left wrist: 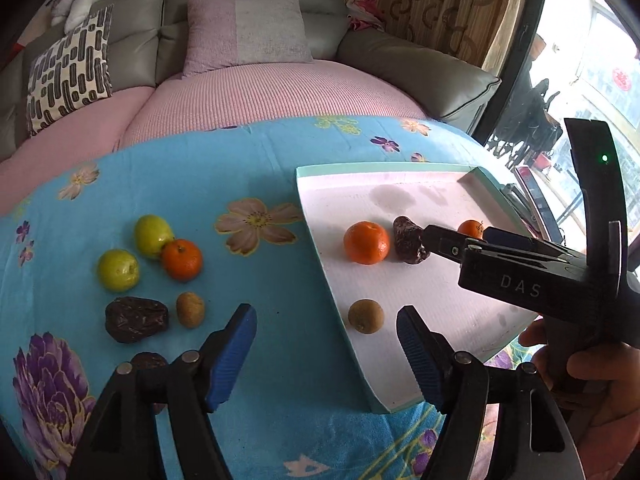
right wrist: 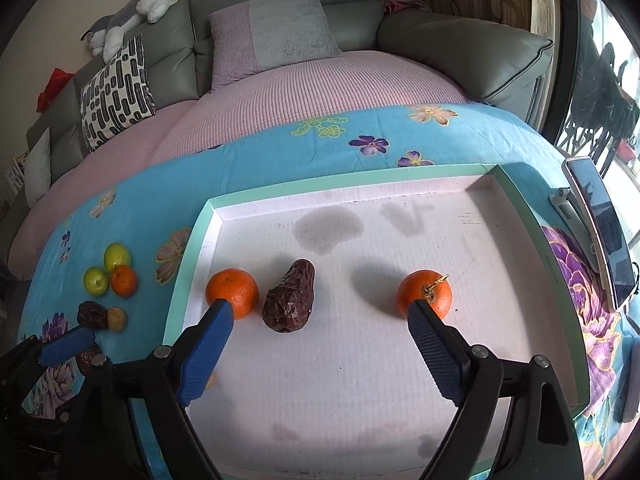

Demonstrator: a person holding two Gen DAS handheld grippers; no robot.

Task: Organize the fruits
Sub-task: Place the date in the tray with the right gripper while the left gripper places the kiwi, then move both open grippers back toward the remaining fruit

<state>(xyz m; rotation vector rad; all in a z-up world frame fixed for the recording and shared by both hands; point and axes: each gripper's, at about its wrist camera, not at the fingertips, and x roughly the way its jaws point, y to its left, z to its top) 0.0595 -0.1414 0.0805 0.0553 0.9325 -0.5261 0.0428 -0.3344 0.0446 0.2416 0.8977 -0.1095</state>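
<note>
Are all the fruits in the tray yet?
Not yet. The tray already holds two oranges, a dark date and a small brown fruit. Both grippers are open, holding nothing. Two green fruits, an orange and more dates wait on the blue cloth.

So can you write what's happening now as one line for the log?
left gripper: open, empty | right gripper: open, empty, over tray | date in tray, between two oranges

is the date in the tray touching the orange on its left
Apart: the right wrist view shows a strip of white tray floor between the date and the orange.
</note>
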